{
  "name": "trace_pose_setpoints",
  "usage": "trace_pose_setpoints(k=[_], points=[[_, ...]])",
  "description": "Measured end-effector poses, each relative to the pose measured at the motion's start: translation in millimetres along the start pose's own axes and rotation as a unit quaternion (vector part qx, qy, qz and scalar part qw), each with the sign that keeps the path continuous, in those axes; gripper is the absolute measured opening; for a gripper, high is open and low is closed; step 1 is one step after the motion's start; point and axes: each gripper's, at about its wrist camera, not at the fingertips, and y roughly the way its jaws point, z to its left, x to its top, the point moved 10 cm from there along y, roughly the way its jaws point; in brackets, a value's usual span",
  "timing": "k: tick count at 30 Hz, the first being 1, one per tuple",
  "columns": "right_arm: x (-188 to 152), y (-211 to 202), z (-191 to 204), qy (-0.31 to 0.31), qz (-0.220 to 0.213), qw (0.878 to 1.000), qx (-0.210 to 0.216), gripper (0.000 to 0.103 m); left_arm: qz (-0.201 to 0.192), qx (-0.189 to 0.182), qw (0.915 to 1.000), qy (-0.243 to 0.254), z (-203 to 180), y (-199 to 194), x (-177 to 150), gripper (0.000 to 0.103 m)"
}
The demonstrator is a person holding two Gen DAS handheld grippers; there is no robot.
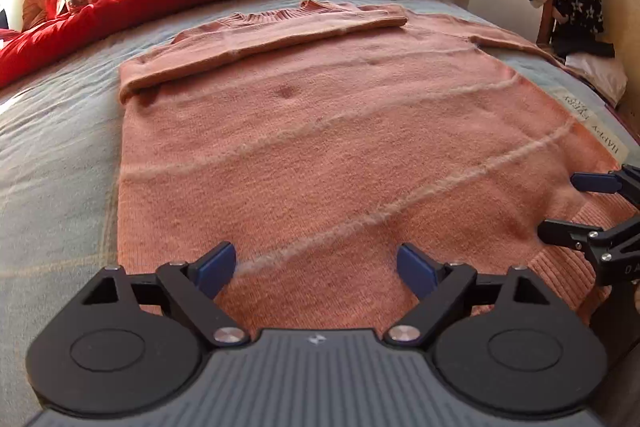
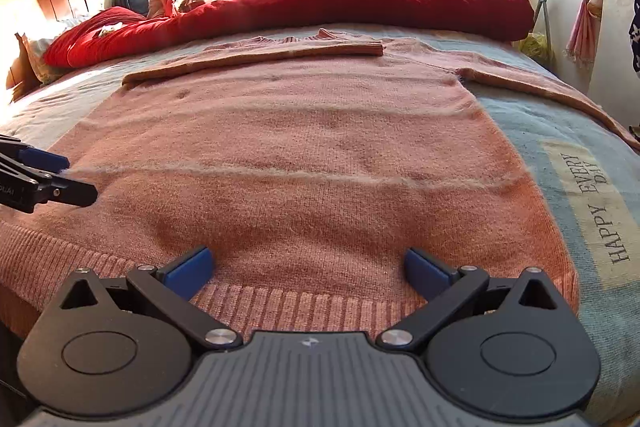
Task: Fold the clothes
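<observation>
A: Sweater (image 1: 328,147) lies flat on the bed (image 1: 56,155), hem toward us, one sleeve (image 1: 260,39) already folded across the chest and the other sleeve (image 2: 532,87) spread out to the side.

B: Our left gripper (image 1: 316,269) stands wide with nothing between its pads, low over the knit near the hem. Our right gripper (image 2: 308,269) is wide too, empty, right at the ribbed hem (image 2: 304,307).

A: We judge the knit soft, limp and fairly light; it will sag and drape, not hold a crease. The fuzzy surface should not slip in the pads.

B: So we pinch both layers at the hem corners, where the ribbing is thicker and gives more to bite.

A: And the loose sleeve first, we think, taken near its cuff, which we cannot see here.
</observation>
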Motion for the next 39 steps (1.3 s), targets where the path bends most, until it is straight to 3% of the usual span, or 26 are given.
trace_pose_setpoints(k=[9, 25, 31, 39], points=[[-2, -2, 2, -0.004, -0.014, 1.0, -0.003, 0.103, -0.027, 0.025, 0.998, -0.051, -3, -18, -25, 0.096], [-1, 1, 2, 0.004, -0.012, 1.0, -0.009, 0.103, -0.024, 0.034, 0.9975, -0.056, -6, -16, -27, 0.099], [-2, 0, 1, 0.001, -0.016, 1.0, -0.006, 0.103, -0.012, 0.055, 0.9969, -0.056, -9, -23, -24, 0.099], [-3, -3, 0, -0.001, -0.022, 1.0, 0.005, 0.103, -0.03, 0.06, 0.9971, -0.035, -26, -34, -13, 0.099]])
